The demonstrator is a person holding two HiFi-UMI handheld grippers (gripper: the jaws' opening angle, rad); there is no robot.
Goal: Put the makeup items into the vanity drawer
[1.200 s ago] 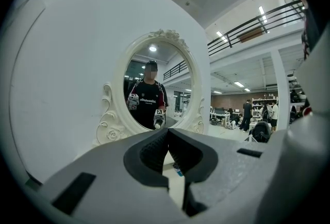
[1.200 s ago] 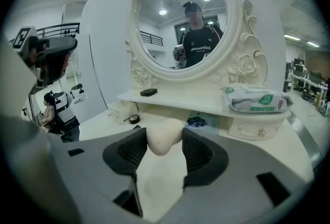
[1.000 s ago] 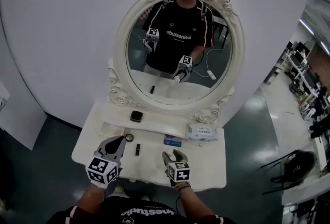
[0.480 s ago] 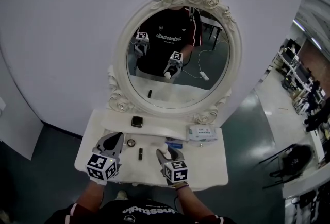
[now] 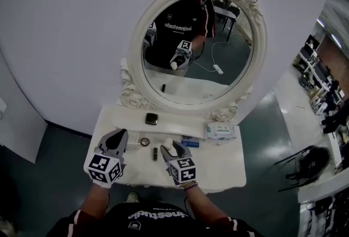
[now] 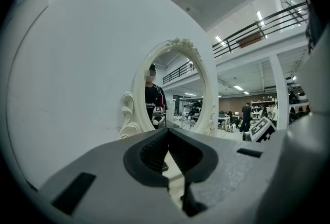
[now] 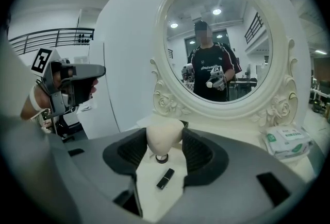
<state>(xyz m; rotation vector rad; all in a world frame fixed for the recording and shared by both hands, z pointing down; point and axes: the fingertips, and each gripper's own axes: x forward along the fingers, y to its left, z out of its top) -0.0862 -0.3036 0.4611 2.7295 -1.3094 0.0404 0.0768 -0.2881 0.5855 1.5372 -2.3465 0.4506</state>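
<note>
Two grippers over the vanity (image 5: pixel 221 168).
We see the left gripper (image 6: pixel 167 134) closed and empty. A round pot (image 5: pixel 145 142) and a black lipstick (image 5: pixel 155 153) lie between the grippers. The right gripper (image 7: pixel 164 139) clamps a cream sponge (image 7: pixel 163 135); a wipes pack (image 5: pixel 221 131) lies beyond.

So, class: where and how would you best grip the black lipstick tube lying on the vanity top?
Take the lipstick tube mid-length, jaws across its narrow width, coming from above: it lies flat on the vanity top, long sides free.
</note>
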